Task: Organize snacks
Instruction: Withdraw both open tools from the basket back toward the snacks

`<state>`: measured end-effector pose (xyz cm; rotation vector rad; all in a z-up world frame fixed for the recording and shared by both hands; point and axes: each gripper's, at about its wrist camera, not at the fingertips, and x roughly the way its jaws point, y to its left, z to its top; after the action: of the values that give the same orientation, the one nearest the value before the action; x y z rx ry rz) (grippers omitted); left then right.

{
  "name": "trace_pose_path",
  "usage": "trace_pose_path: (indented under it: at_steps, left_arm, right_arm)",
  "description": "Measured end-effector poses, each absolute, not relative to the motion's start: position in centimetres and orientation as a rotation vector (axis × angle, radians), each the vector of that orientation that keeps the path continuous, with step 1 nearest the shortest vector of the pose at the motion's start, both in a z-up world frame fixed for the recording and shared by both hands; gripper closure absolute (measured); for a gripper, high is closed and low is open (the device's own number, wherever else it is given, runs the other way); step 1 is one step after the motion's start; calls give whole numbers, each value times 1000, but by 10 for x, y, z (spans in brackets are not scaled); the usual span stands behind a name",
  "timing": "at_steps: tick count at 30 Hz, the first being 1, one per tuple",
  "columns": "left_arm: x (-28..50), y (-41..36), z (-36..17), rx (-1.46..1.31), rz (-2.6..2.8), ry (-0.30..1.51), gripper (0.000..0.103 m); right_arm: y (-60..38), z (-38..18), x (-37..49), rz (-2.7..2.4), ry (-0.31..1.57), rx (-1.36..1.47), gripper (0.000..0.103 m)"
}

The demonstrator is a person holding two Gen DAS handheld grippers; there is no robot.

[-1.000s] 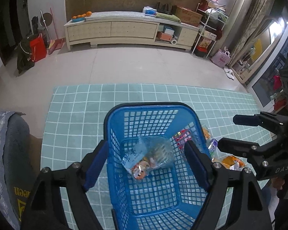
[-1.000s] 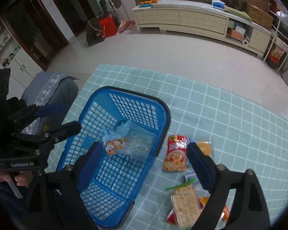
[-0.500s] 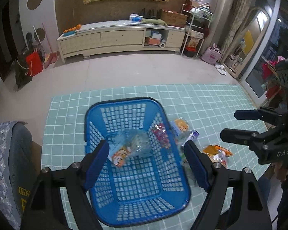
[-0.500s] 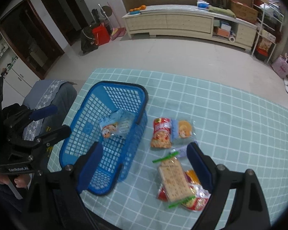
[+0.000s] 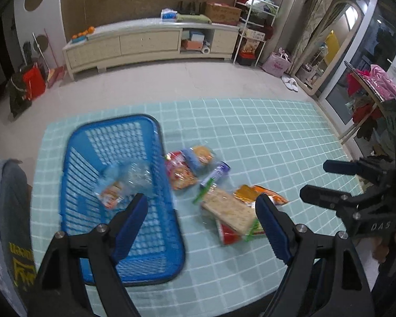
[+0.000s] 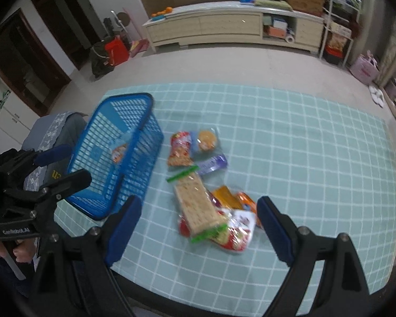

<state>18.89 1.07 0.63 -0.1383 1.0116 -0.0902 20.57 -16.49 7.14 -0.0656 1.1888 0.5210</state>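
While checked teal tablecloth [image 6: 303,145] carries everything, blue basket [image 5: 92,153] sits left, 1 clear packet [image 5: 124,182] inside. Snack pile, cracker pack [image 6: 198,206] topmost, just beside basket. Left gripper [image 5: 200,224], right gripper [image 6: 198,227]: both spread wide, empty; left's jaws just widened.

We see the basket [image 5: 124,206] at nine o'clock on the mat [image 5: 264,137], one packet [image 5: 111,192] in it; loose snacks [image 5: 224,206] lie at its three o'clock.

Teal checked table [image 6: 303,158] bearing blue basket [image 6: 134,158], cracker pack [image 6: 198,203] among loose snack packets [image 6: 180,149].
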Motion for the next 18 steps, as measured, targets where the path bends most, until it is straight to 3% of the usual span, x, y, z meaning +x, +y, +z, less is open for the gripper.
trace_pose_path:
  at_steps: [18]
  left_arm:
    - [224, -80, -79, -187, -93, 1201, 21]
  right_arm:
    - [-247, -1, 207, 440, 1308, 73, 11]
